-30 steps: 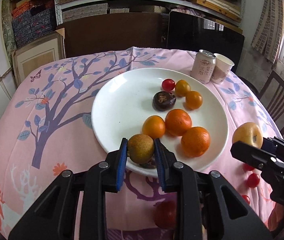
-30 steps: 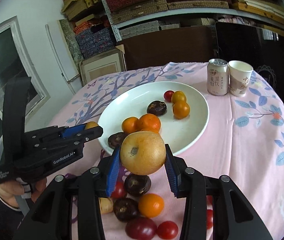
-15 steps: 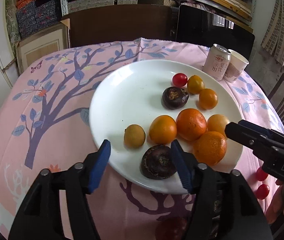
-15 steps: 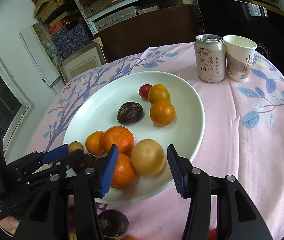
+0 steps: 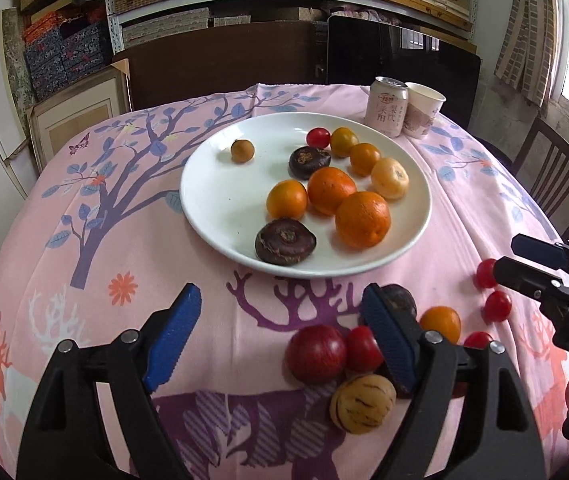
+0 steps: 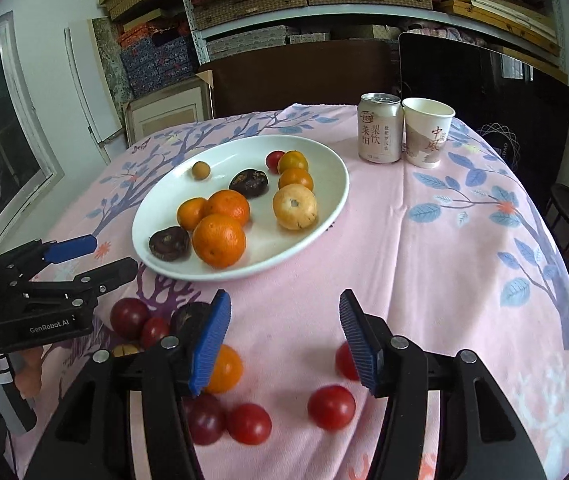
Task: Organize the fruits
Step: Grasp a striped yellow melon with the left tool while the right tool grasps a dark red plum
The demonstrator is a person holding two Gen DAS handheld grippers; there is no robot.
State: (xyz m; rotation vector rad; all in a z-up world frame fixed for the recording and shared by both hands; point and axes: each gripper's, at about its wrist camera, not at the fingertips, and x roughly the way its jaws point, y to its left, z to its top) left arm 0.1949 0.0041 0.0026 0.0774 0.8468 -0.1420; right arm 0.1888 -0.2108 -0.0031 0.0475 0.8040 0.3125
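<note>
Now, on a round table under a pink tree-print tablecloth [image 5: 132, 216]:

Plate: white plate [image 5: 220, 216] toward the table's far side, closer to the far right edge than to the left; holds every sorted fruit.

On the plate: large orange [image 5: 362, 219] near the plate's near right rim, two more oranges touching it and each other; pale yellow pear-like fruit [image 5: 389, 178] at the right rim; two dark brown wrinkled fruits, one [image 5: 285, 241] at the near rim, one toward the middle; small brown round fruit [image 5: 242, 150] alone at the far left; a cherry tomato and two small oranges in a row at the far right rim.

Loose fruit: near edge of the table, right of centre, off the plate; red plum-like fruit [image 5: 315, 354], striped yellow fruit [image 5: 362, 403], a small orange [image 5: 440, 323], cherry tomatoes [image 6: 331, 407] and a dark fruit lie clustered there.

Left gripper [image 5: 280, 340]: jaws have just been opening, stand wide apart, nothing between the blue pads; over the near edge, short of the plate.

Right gripper [image 6: 284, 342]: jaws have just been opening, empty, above the loose tomatoes.

Far right edge: drink can [image 6: 379, 128] and paper cup [image 6: 427, 132], side by side, touching.
</note>
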